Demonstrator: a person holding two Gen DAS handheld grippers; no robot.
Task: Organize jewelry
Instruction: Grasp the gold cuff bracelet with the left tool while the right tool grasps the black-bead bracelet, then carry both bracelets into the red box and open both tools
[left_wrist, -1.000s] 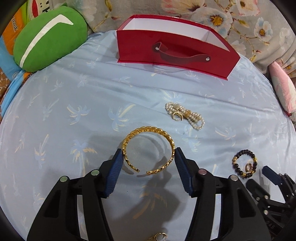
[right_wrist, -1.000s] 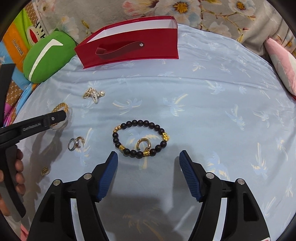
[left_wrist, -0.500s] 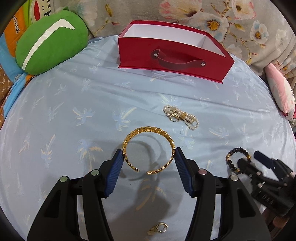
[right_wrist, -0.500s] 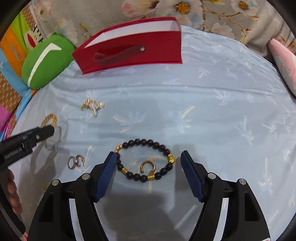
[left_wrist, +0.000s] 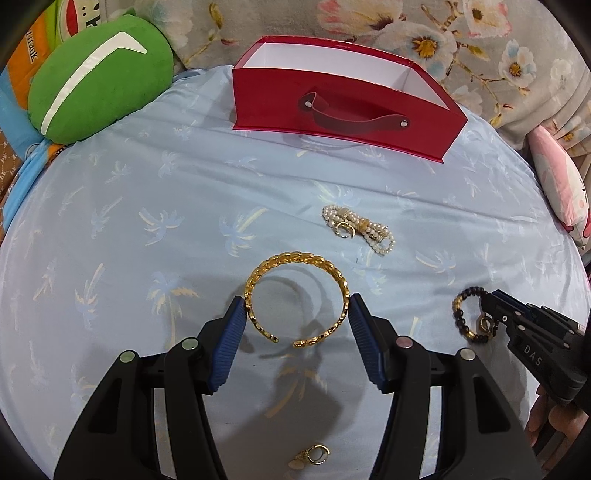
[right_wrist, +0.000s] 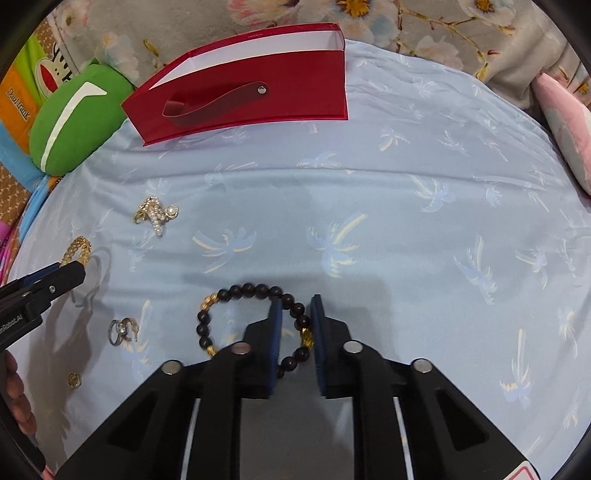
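My left gripper (left_wrist: 297, 314) is open with a gold chain bangle (left_wrist: 295, 297) between its blue pads, which sit against the bangle's two sides. My right gripper (right_wrist: 295, 312) has closed on the right side of a dark bead bracelet (right_wrist: 236, 291). That bracelet also shows in the left wrist view (left_wrist: 461, 314), with the right gripper (left_wrist: 491, 314) over it. A pearl bracelet with a gold ring (left_wrist: 356, 229) lies further back. A red open box with a strap handle (left_wrist: 332, 110) stands at the back.
A silver ring (right_wrist: 118, 332) and a small gold ring (right_wrist: 74, 380) lie left of the bead bracelet. Gold earrings (left_wrist: 312, 456) lie near me. A green cushion (left_wrist: 96, 74) sits at the back left, a pink pillow (left_wrist: 561, 184) at the right.
My right gripper moved forward over the bead bracelet and closed its jaws on the bracelet's right side. My left gripper stayed around the gold bangle.
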